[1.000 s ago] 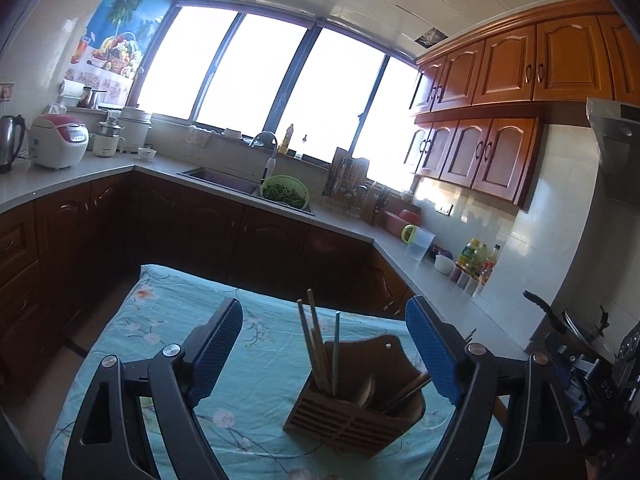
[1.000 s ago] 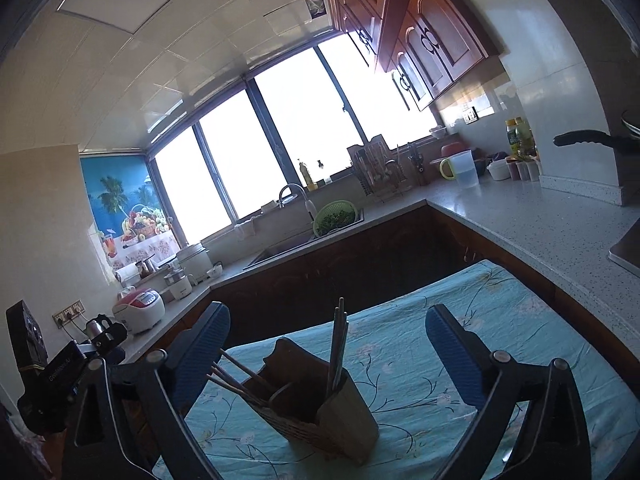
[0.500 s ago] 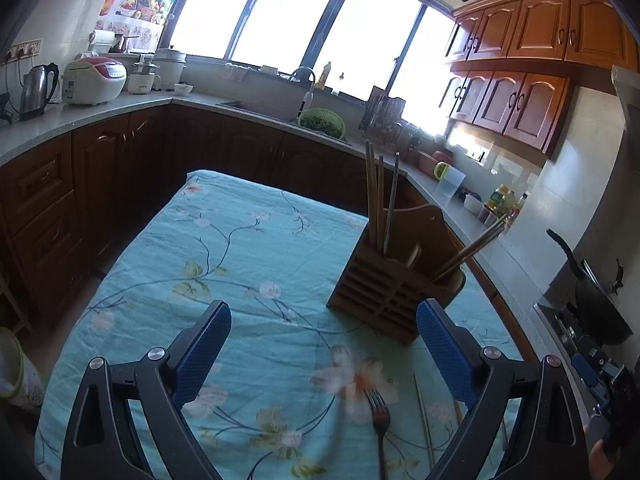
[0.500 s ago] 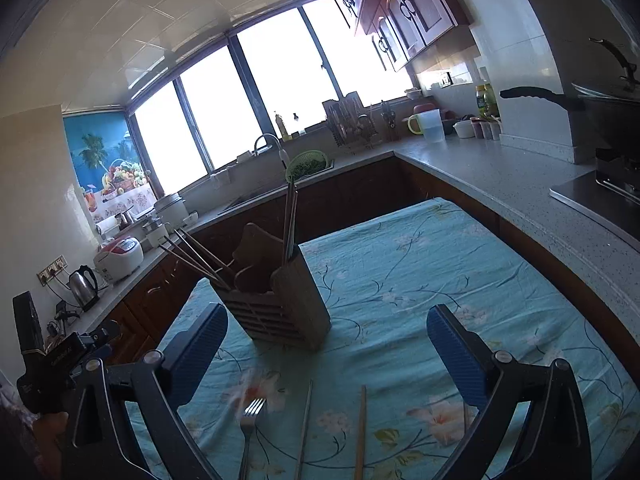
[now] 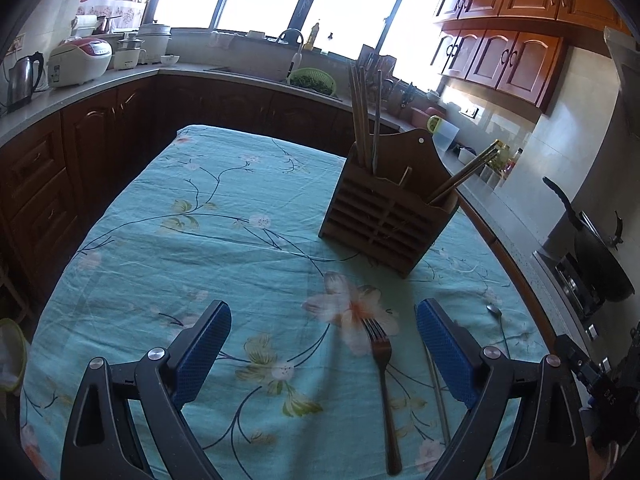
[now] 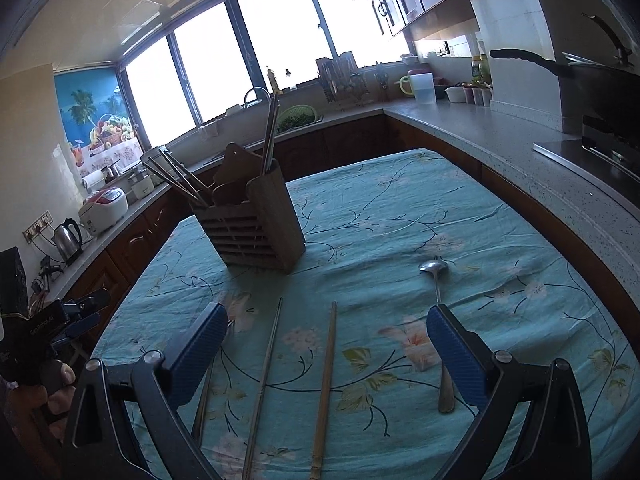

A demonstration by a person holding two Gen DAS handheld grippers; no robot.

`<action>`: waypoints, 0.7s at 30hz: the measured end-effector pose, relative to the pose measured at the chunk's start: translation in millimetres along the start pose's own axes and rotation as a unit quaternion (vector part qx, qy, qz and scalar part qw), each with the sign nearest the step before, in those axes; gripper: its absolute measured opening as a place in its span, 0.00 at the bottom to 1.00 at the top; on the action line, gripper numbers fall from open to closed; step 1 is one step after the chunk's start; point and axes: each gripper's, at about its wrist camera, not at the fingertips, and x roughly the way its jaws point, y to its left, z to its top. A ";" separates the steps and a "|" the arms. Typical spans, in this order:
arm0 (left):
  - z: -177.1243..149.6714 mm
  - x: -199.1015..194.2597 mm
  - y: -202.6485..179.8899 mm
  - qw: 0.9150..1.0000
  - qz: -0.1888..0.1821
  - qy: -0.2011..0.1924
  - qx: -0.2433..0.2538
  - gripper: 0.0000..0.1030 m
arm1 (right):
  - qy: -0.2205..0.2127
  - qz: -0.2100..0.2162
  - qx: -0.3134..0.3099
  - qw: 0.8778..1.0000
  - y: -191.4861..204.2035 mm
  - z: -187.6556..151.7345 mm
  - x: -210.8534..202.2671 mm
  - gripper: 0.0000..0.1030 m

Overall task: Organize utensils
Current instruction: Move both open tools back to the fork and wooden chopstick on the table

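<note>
A wooden utensil holder [image 5: 386, 216] with several chopsticks in it stands on the teal floral tablecloth [image 5: 200, 240]; it also shows in the right wrist view [image 6: 256, 224]. A fork [image 5: 382, 380] lies between the open jaws of my left gripper [image 5: 324, 356], nearer the right jaw. A metal chopstick [image 5: 436, 392] and a spoon [image 5: 498, 320] lie further right. My right gripper [image 6: 326, 356] is open above a metal chopstick [image 6: 264, 376] and a wooden chopstick [image 6: 326, 384]. The spoon [image 6: 438, 304] lies by its right jaw. Both grippers are empty.
Kitchen counters [image 6: 520, 140] and dark cabinets [image 5: 48, 168] surround the table. A pan [image 5: 592, 248] sits on the stove to the right. A rice cooker [image 5: 78, 62] and kettle [image 5: 20, 80] stand on the left counter. The other gripper shows at the left edge [image 6: 40, 336].
Both views have tilted down toward the table. The holder has moved farther up the frames, and the fork, chopsticks and spoon on the cloth have come into view between the jaws.
</note>
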 end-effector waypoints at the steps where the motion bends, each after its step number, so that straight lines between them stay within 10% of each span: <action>1: -0.5 1.1 -1.9 1.000 0.001 0.002 0.002 0.91 | 0.003 0.001 0.000 1.000 0.7 0.3 1.6 0.98; 8: -0.1 22.3 -11.1 0.999 -0.015 0.037 0.010 0.86 | 0.036 0.002 -0.002 0.999 5.9 0.8 21.0 0.94; 16: -1.1 72.4 -29.8 0.993 -0.033 0.106 0.034 0.59 | 0.097 -0.003 -0.022 0.995 12.8 -0.9 64.0 0.54; 21: -0.6 108.0 -37.3 0.986 -0.054 0.156 0.034 0.51 | 0.124 -0.010 -0.031 0.992 14.9 -3.0 87.9 0.47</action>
